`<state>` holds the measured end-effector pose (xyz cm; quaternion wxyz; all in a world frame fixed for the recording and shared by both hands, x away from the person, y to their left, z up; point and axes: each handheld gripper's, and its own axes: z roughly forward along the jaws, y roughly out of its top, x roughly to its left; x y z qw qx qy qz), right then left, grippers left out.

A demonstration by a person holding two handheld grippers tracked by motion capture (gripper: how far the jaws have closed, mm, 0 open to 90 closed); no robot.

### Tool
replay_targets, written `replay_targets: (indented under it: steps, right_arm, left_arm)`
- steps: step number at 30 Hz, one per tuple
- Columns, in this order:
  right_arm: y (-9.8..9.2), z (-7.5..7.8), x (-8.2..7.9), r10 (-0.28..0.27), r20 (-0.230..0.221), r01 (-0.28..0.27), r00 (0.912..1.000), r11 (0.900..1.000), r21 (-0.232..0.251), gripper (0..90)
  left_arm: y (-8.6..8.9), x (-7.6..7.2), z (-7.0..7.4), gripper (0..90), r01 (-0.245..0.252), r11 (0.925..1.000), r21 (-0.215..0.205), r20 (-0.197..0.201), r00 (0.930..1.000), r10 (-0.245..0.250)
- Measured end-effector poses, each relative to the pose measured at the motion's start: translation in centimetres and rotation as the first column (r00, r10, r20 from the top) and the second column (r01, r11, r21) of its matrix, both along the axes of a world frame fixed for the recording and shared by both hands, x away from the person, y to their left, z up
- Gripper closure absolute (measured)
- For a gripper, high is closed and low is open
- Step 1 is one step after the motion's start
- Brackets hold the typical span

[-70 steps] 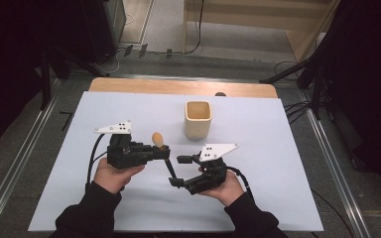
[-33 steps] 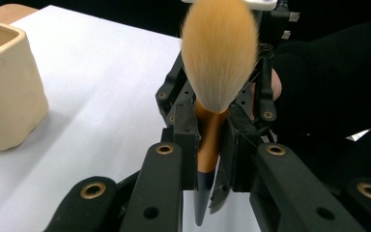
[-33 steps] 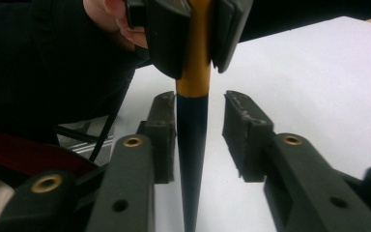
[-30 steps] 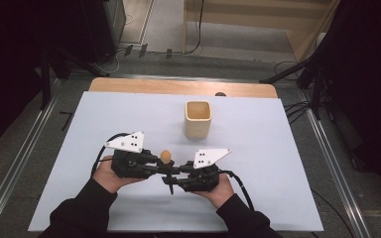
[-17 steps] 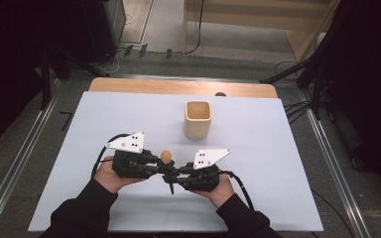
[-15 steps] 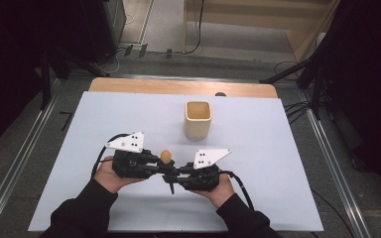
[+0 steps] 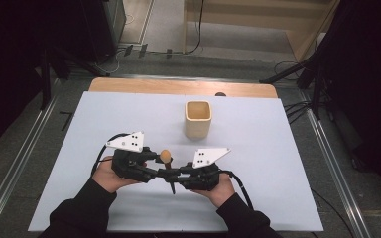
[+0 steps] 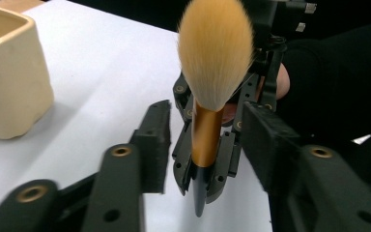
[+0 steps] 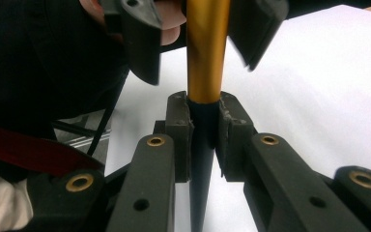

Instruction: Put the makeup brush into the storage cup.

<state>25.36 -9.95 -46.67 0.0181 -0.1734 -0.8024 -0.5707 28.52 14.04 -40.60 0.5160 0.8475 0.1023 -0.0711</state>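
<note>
Your two hands meet low on the white surface point(image 7: 278, 148), close to its near edge. Bare room lies on every side: wide to the left and right of your forearms, and a stretch between the tongs and the cream cup point(image 7: 198, 119), which stands upright well apart from them toward the far edge. Beyond the white sheet a strip of wood point(image 7: 178, 87) shows along the far side.

The makeup brush point(image 7: 166, 163) sits between your hands, above the surface. Its long axis runs roughly upright with a tilt: the orange bristle head point(image 8: 216, 48) is at the top, the gold ferrule point(image 8: 206, 133) below it, and the dark pointed handle point(image 9: 201, 164) aims down toward the surface.

Your right tongs point(image 9: 203, 130) are clamped on the brush just where the gold ferrule joins the dark handle, pads pressed to both sides. Your left tongs point(image 8: 205, 140) have just been opening; their jaws stand apart on either side of the ferrule with clear gaps, so they no longer press on the brush, though it is between them.

In the high view the handle reads only as a thin dark spike under the tongs, and the linkages overlap so you cannot separate the jaws there. In the right gripper view the bristle head is cut off by the top edge, and the handle's tip runs off the bottom. The left jaws appear blurred in both gripper views.
</note>
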Motion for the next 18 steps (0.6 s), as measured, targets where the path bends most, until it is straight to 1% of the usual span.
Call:
replay_targets:
  steps: [3, 7, 9, 13, 15, 18]
  right_arm:
    - [-0.04, -0.11, 0.15, -0.008, -0.008, 0.008, 0.9999, 1.0, -0.009, 79.0]
    - [-0.1, -0.1, 0.2, -0.015, -0.005, 0.015, 0.9999, 1.0, -0.01, 79.0]
    - [-0.13, -0.1, 0.24, -0.017, -0.001, 0.017, 0.9999, 1.0, -0.011, 79.0]
    - [-0.35, -0.01, 0.26, -0.029, 0.0, 0.029, 0.9996, 0.999, -0.014, 78.9]
    - [-0.49, 0.08, 0.32, -0.037, 0.013, 0.037, 0.9992, 0.999, -0.013, 79.0]
    - [-0.76, 0.2, 0.41, -0.051, 0.017, 0.051, 0.9986, 0.999, -0.014, 79.0]
  left_arm:
    - [0.18, 0.23, 0.03, 45.2, -0.016, 0.9998, -0.012, -0.004, 0.9999, 0.016]
    - [0.35, 0.36, 0.05, 37.2, -0.016, 0.9996, -0.025, -0.015, 0.9998, 0.016]
    - [0.39, 0.35, 0.05, 34.3, -0.021, 0.9995, -0.026, -0.008, 0.9998, 0.021]
    - [0.55, 0.36, 0.06, 34.2, -0.022, 0.9993, -0.03, -0.006, 0.9997, 0.022]
    - [0.69, 0.35, 0.08, 34.1, -0.019, 0.9993, -0.032, -0.005, 0.9998, 0.019]
    - [0.96, 0.35, 0.0, 32.2, -0.025, 0.9988, -0.041, -0.005, 0.9997, 0.025]
